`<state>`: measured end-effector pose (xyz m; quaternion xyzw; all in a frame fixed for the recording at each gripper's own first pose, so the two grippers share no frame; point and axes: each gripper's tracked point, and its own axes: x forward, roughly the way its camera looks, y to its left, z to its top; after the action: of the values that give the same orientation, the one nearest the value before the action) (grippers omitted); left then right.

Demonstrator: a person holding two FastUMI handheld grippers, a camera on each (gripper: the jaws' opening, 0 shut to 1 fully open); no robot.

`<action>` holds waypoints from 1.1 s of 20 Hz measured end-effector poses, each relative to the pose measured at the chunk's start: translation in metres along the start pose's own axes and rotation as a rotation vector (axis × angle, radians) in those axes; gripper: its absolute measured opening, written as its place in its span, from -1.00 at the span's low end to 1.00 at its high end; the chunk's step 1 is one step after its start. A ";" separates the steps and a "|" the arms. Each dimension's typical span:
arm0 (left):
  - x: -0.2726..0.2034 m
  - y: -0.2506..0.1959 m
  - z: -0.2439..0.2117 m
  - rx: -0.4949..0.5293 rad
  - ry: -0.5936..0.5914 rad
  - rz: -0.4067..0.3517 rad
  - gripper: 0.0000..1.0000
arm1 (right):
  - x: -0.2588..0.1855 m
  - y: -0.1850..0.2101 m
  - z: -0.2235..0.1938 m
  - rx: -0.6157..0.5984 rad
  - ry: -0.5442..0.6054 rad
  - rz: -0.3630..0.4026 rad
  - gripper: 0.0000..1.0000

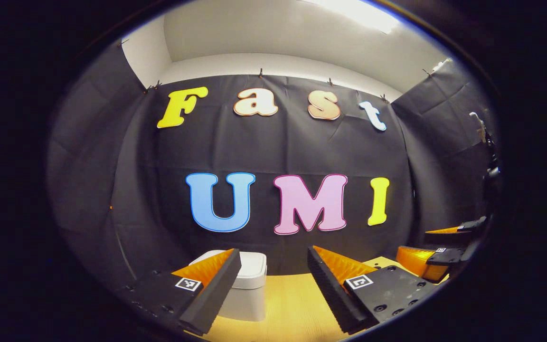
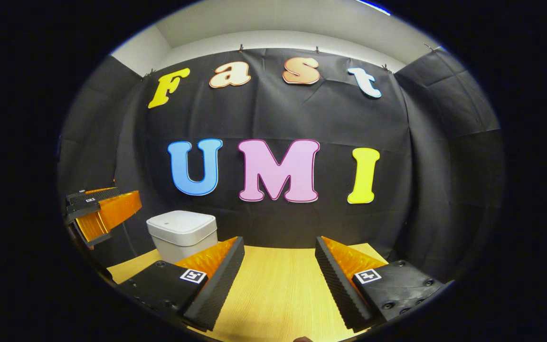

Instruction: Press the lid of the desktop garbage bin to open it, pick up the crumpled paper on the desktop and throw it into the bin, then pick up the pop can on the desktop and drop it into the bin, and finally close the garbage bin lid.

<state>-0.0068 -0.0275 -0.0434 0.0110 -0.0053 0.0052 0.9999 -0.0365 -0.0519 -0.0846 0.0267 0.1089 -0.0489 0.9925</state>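
Bin point(image 2: 183, 232), white plastic, squarish with rounded corners, sits at back-left of light wood-grain surface point(image 2: 278, 294), right against black cloth wall point(image 2: 278, 118); white ceiling above. Lid down, so contents hidden. Left claw point(image 1: 273, 280) spread wide, holding nothing, bin just ahead behind its left finger. Right claw point(image 2: 278, 280) also wide apart, nothing gripped, bin ahead and off to its left, not touching.

Wedge-shaped tool point(image 2: 279, 278) fingers, ribbed (square tags, screws)
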 end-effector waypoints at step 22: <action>0.005 0.035 -0.026 0.011 0.031 -0.025 0.92 | -0.016 0.012 0.002 -0.049 -0.011 -0.032 0.93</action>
<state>-0.0022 0.0077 -0.0683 0.0164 0.0105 -0.0071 0.9998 -0.0502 -0.0390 -0.0785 0.0002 0.1051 -0.0620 0.9925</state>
